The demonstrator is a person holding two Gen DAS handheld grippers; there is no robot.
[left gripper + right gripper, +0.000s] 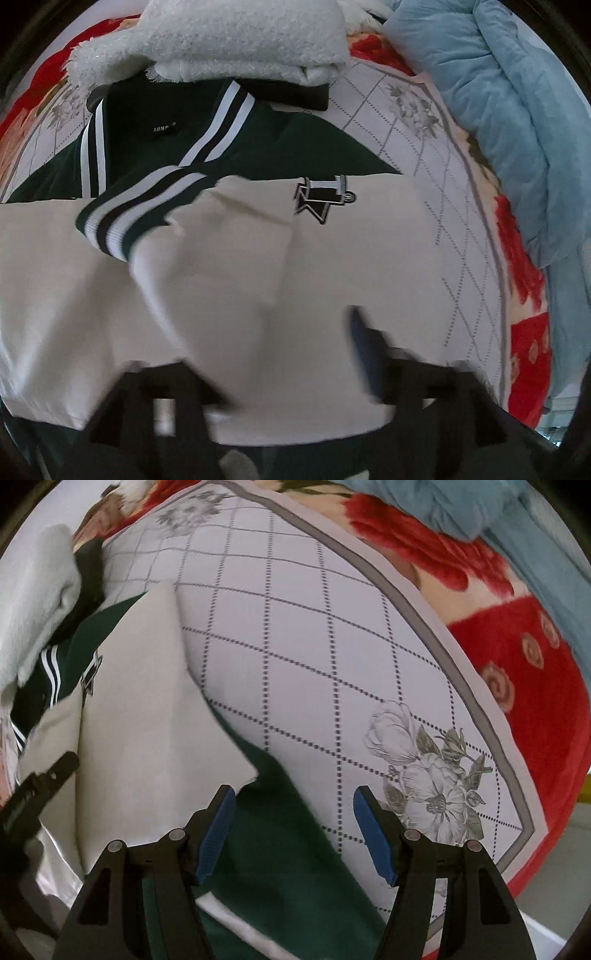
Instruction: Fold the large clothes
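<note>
A dark green and cream jacket (258,236) with striped collar and cuffs lies spread on the bed, a star logo (321,197) on its cream part. My left gripper (266,347) is blurred at the bottom of the left wrist view. Its fingers (364,339) stand wide apart with a fold of cream cloth lying loose between them, and the left fingertip is partly hidden by the cloth. In the right wrist view my right gripper (295,801) is open above the jacket's green cloth (280,849), with a cream corner (243,771) just beyond its left pad and nothing gripped.
A folded white fluffy blanket (240,40) lies on the jacket's far edge. A light blue quilt (509,110) is bunched along the right. The checked sheet (314,646) with a grey flower print lies over a red floral blanket (517,657).
</note>
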